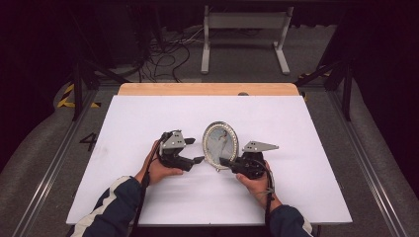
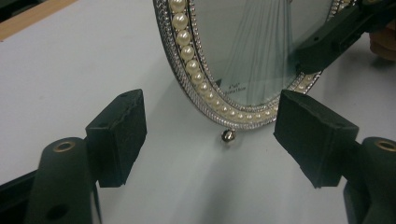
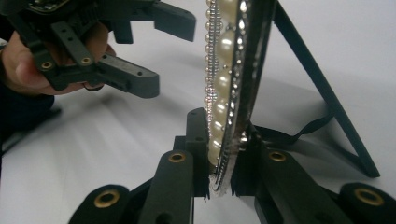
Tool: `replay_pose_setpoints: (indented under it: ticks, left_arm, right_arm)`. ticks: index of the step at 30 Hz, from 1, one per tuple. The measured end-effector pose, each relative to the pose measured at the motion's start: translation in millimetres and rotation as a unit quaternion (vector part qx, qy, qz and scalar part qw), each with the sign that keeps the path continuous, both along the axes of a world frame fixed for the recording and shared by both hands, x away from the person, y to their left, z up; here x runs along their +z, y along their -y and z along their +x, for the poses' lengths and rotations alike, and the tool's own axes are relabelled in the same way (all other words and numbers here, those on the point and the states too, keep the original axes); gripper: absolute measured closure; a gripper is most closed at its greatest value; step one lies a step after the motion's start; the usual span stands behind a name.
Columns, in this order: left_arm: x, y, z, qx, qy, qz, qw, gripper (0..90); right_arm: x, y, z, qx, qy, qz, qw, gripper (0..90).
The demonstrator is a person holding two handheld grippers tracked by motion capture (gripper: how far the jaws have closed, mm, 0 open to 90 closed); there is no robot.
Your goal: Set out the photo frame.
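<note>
The right gripper (image 3: 223, 154) was clamped on the oval frame's (image 1: 220, 143) pearl rim. The left gripper (image 2: 210, 135) stood with jaws apart, the frame just ahead between them, untouched.

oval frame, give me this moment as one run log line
scene: oval pearl-rimmed frame upright on white table | right gripper: shut on frame's rim | left gripper: open, facing frame, apart

We see a white table (image 1: 148, 123) with a wooden far edge (image 1: 207, 89); an oval pearl-rimmed frame (image 1: 220, 145) stands upright near its middle.
</note>
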State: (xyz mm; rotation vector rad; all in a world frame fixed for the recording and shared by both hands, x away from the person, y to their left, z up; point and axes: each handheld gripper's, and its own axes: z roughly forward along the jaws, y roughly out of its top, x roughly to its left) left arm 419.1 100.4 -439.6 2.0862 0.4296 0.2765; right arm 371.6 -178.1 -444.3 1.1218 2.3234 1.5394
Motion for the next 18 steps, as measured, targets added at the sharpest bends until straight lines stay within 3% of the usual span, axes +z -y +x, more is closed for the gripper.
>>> replay_pose_setpoints:
  ticks: [1, 6, 10, 15, 18]
  left_arm:
    - [-0.6, 3.4, 1.6, 0.001, 0.006, -0.001, 1.0000, 25.8]
    - [-0.8, 14.0, 11.9, -0.003, -0.011, -0.010, 0.9999, 24.3]
    - [-4.8, 19.5, 18.6, -0.003, -0.012, -0.016, 0.9998, 24.5]
    - [-7.3, 25.0, 23.3, -0.010, -0.025, -0.009, 0.9996, 23.5]
    - [-5.2, 25.5, 23.6, -0.016, -0.028, -0.023, 0.9992, 24.8]
  right_arm:
    - [0.0, 0.4, 0.5, 0.002, -0.001, 0.001, 1.0000, 80.8]
    - [0.6, -0.7, -0.3, 0.001, 0.003, -0.004, 1.0000, 79.7]
    - [3.1, 0.2, -2.6, -0.005, 0.010, -0.008, 0.9999, 71.9]
    - [9.4, 5.3, -9.1, -0.014, 0.029, -0.017, 0.9993, 67.9]
    - [15.1, 8.1, -18.0, -0.017, 0.050, -0.035, 0.9980, 69.0]
